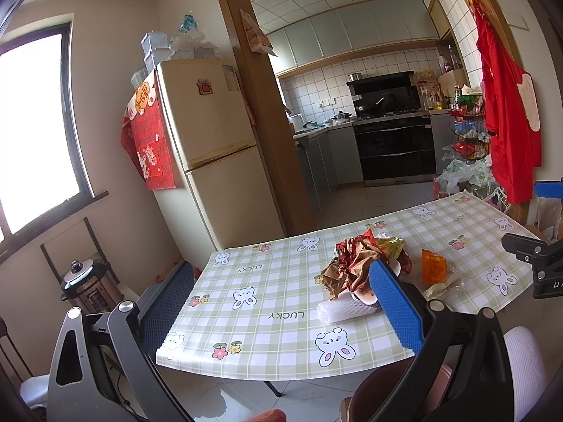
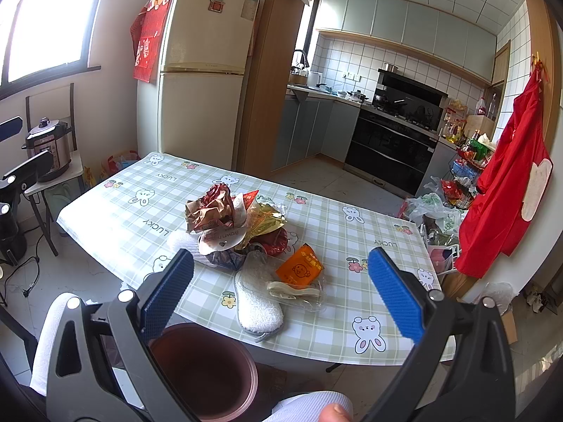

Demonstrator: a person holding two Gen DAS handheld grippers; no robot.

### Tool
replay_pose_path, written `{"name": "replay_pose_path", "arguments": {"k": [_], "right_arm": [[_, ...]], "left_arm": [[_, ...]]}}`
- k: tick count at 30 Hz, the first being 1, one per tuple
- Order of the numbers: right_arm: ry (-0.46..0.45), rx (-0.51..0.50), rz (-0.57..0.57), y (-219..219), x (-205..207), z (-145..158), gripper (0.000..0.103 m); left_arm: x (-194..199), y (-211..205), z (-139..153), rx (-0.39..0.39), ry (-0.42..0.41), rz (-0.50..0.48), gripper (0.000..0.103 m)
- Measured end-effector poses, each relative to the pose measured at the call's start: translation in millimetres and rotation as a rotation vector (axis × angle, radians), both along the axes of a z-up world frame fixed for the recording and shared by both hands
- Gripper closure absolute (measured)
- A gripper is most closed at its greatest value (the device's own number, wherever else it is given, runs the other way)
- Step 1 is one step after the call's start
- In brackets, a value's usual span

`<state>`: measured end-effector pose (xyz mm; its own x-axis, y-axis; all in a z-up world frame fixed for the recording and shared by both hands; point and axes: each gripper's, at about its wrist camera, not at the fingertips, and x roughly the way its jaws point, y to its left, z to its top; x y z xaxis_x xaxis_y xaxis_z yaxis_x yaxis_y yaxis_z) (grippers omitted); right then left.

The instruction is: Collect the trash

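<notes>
A heap of trash lies on the checked tablecloth [image 2: 133, 218]: crumpled brown and red paper [image 2: 211, 211], a gold foil wrapper [image 2: 265, 223], an orange packet [image 2: 299, 269], a clear plastic tray [image 2: 260, 267], a white foam pad [image 2: 258, 307] and a white foam net [image 1: 346, 309]. A brown bin [image 2: 204, 369] stands below the table's near edge. My right gripper [image 2: 281, 293] is open, held over the near edge in front of the heap. My left gripper [image 1: 281, 302] is open too, its right finger [image 1: 394, 302] covering part of the crumpled paper [image 1: 352, 267]. Neither holds anything.
A fridge [image 2: 204, 70] stands behind the table's far left corner. A pressure cooker [image 2: 49, 147] sits on a small stand at left. Plastic bags [image 2: 436, 211] and a rack crowd the table's right end, under a red apron [image 2: 506, 193]. A person's white sleeve [image 2: 52, 341] is near the bin.
</notes>
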<state>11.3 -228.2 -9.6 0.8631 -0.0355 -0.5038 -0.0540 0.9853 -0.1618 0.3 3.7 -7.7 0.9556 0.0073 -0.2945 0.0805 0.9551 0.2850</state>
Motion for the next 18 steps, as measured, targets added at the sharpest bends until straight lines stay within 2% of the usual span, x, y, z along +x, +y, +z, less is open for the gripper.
{"name": "replay_pose_path", "arguments": {"k": [10, 18], "right_arm": [[0.007, 0.006, 0.004, 0.3, 0.4, -1.5, 0.005], [0.035, 0.028, 0.024, 2.7, 4.0, -13.7, 0.005]], "left_arm": [[0.5, 0.8, -0.7, -0.013, 0.009, -0.002, 0.005], [12.6, 9.1, -8.7, -0.133, 0.084, -0.081, 0.005]]}}
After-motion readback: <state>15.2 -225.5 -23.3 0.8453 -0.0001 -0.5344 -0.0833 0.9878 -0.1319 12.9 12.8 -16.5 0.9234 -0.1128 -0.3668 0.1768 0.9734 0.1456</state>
